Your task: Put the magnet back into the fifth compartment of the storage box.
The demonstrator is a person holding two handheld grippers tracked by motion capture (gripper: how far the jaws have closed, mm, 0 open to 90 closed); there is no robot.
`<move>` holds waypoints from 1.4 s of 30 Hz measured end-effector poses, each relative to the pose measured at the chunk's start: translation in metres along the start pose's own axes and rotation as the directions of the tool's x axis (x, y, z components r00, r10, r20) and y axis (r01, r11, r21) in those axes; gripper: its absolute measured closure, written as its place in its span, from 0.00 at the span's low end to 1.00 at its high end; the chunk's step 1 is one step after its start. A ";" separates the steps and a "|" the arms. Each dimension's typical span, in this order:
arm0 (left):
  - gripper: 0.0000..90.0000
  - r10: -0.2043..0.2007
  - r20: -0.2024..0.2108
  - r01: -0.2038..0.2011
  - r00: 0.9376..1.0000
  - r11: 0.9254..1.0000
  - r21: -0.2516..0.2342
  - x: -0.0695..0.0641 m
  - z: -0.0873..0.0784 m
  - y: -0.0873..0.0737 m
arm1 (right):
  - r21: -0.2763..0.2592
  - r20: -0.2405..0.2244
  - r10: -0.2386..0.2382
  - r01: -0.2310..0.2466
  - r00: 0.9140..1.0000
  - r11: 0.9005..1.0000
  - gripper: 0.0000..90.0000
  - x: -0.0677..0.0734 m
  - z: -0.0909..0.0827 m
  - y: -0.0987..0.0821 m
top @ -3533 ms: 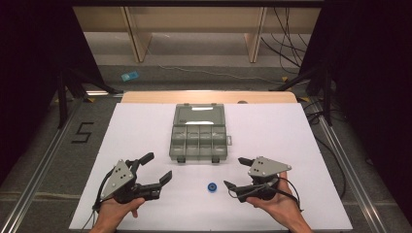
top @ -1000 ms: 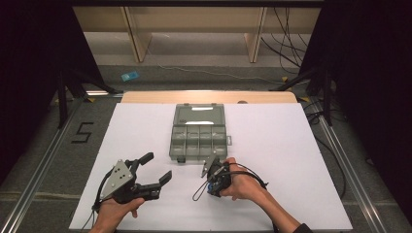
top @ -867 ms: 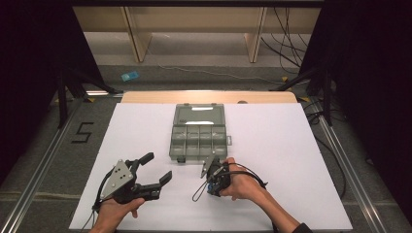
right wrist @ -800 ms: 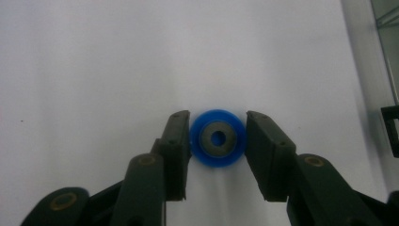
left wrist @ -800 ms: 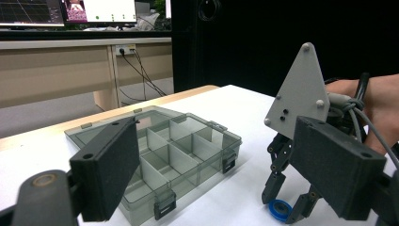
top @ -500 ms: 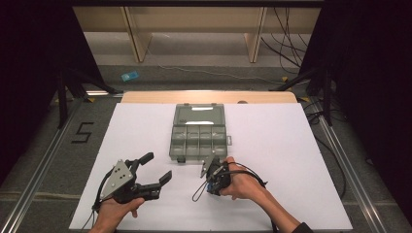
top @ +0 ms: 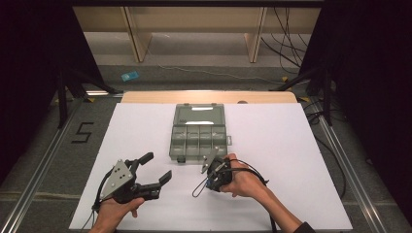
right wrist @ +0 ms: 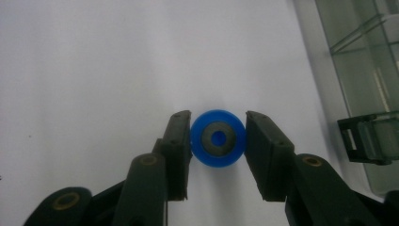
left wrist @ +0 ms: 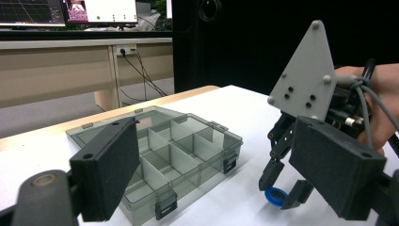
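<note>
Plastic, small, light and stiff, the blue wheel (right wrist: 218,138) is pinched by the rim in the right gripper (right wrist: 218,141) near the table's (top: 291,145) front edge.

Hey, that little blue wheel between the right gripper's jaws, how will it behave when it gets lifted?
The blue wheel looks rigid, so it probably won't squash. Its round rim meets the right gripper at two narrow spots, so it may pivot or slip. If dropped on edge, it would likely roll across the white table.

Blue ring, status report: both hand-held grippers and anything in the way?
Right hand-held gripper shut on blue ring, flat on white table. Left hand-held gripper open, holding nothing. Compartment box closed, latched.
</note>
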State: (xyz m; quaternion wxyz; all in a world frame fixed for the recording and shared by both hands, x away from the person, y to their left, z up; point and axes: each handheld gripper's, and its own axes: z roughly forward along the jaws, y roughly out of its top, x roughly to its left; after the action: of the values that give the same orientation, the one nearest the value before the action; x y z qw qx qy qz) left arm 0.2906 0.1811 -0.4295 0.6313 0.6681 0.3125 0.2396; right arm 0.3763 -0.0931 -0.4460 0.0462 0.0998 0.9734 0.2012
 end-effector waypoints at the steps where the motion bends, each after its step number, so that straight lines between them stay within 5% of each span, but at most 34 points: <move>1: 0.17 0.000 0.000 0.000 1.000 1.000 0.000 0.000 0.000 0.000 | -0.006 0.002 -0.005 0.005 1.000 1.000 0.69 -0.001 -0.001 0.000; 42: 0.17 0.001 -0.002 -0.001 1.000 1.000 -0.001 0.001 0.000 0.000 | -0.149 0.080 -0.012 0.024 0.997 0.989 0.69 -0.029 -0.018 0.042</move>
State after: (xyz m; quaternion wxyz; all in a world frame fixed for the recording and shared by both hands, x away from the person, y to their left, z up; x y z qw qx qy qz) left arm 0.2911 0.1820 -0.4296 0.6311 0.6677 0.3126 0.2409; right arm 0.4099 -0.0685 -0.4116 0.0939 0.0951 0.9538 0.2691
